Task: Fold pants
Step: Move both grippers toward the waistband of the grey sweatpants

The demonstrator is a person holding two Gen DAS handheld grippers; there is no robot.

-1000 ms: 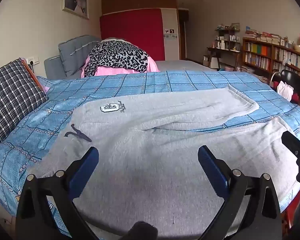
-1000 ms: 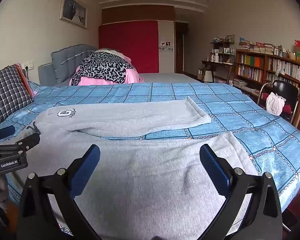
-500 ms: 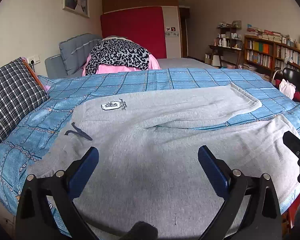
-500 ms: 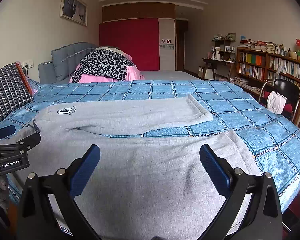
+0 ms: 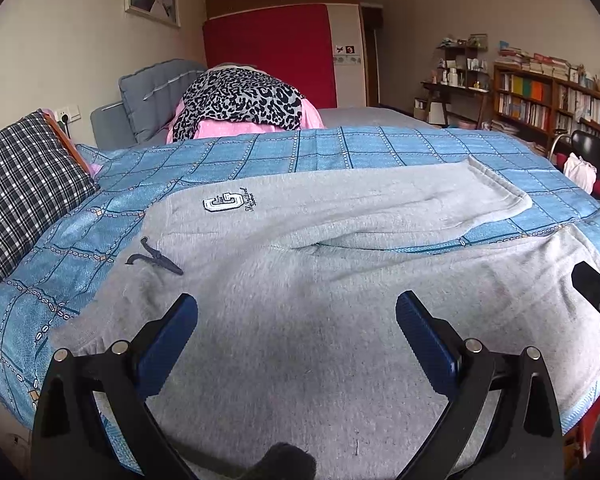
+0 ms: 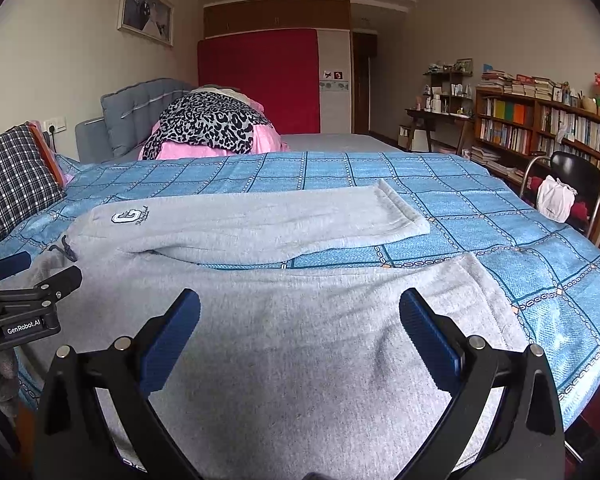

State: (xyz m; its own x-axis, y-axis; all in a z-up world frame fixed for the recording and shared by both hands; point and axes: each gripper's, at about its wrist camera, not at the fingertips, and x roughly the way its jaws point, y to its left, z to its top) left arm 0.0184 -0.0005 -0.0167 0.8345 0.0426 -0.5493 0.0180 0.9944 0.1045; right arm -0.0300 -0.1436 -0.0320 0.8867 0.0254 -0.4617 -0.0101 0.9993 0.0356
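Observation:
Grey sweatpants (image 5: 300, 280) (image 6: 280, 320) lie spread flat on the blue checked bedspread (image 5: 340, 148), waist to the left, both legs running right. A white letter patch (image 5: 223, 203) sits near the waist and a dark drawstring (image 5: 154, 258) lies on the fabric. My left gripper (image 5: 296, 312) hovers open over the near leg close to the waist, nothing between its blue pads. My right gripper (image 6: 299, 308) is open above the same leg farther right, also empty. Each gripper shows at the edge of the other's view.
A plaid pillow (image 5: 24, 188) leans at the left. A leopard-print and pink pile (image 5: 240, 104) sits at the headboard. Bookshelves (image 6: 540, 128) and a black chair (image 6: 572, 176) stand to the right. The bed's near edge is just below the grippers.
Both grippers have risen slightly, so more of the pants and bedspread shows. The pants have not moved and both grippers stay open.

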